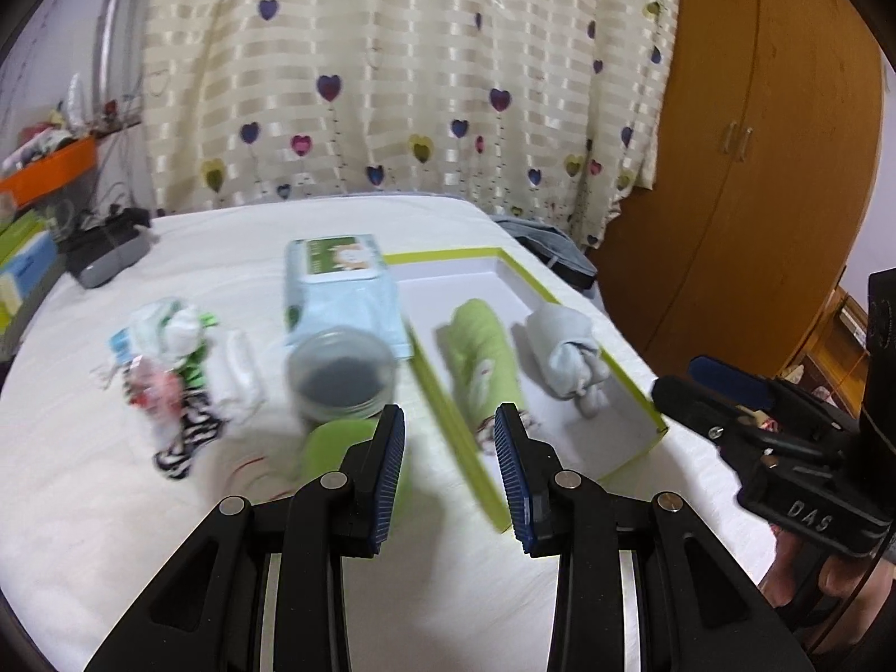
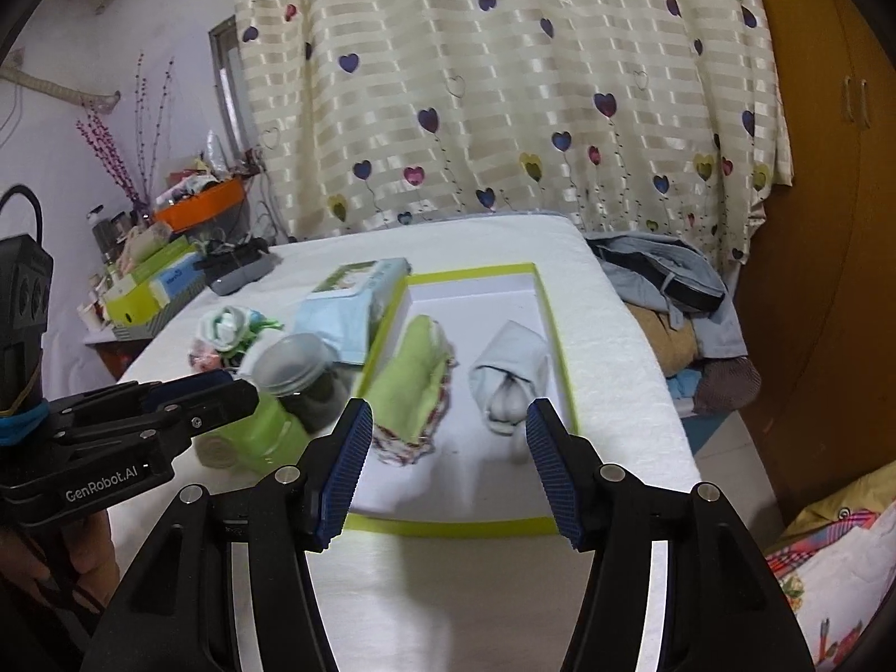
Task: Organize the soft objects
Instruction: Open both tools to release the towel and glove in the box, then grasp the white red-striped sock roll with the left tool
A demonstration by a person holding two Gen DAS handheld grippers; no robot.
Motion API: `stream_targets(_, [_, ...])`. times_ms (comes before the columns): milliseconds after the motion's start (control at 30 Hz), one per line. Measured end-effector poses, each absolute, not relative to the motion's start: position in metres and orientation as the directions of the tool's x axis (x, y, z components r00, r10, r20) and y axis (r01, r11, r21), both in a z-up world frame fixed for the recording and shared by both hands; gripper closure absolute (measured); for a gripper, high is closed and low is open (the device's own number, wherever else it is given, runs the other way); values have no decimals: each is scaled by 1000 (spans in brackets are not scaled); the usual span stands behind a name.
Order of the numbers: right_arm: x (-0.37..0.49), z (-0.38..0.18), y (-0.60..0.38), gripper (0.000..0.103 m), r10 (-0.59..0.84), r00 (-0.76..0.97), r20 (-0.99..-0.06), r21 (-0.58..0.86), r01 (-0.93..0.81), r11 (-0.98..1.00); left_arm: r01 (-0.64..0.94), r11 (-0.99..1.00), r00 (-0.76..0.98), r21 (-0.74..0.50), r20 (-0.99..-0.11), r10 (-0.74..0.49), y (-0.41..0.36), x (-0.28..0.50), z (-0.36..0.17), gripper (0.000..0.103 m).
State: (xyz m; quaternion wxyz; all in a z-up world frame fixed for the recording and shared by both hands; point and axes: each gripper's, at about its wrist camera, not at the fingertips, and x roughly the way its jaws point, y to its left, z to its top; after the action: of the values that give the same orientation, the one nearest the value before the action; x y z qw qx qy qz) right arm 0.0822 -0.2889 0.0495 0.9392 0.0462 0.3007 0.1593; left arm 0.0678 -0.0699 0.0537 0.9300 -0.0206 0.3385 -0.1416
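Observation:
A shallow white box with a lime rim [image 1: 565, 302] [image 2: 551, 313] lies on the white bed. In it lie a green rolled cloth [image 1: 484, 355] [image 2: 411, 386] and a grey rolled sock bundle [image 1: 568, 355] [image 2: 512, 372]. Left of the box lie several small sock bundles [image 1: 179, 347] [image 2: 227, 327]. My left gripper [image 1: 451, 470] is open and empty, above the box's left wall; it shows in the right wrist view [image 2: 224, 386]. My right gripper [image 2: 451, 470] is open and empty, over the box's near end; it shows in the left wrist view [image 1: 700, 381].
A clear jar with dark contents [image 1: 341, 372] [image 2: 302, 372], a green cylinder [image 1: 336, 448] [image 2: 252, 437] and a pale blue wipes pack [image 1: 336, 274] [image 2: 353, 302] stand left of the box. A dark device [image 1: 103, 255] lies far left. Clothes [image 2: 672, 285] pile up right of the bed.

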Motion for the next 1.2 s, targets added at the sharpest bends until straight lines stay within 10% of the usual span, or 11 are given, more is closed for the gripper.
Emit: stream_targets(1200, [66,60,-198,45,468,693,-549,127,-484,866,46,976,752,-213,-636,-174,28,55,41,71])
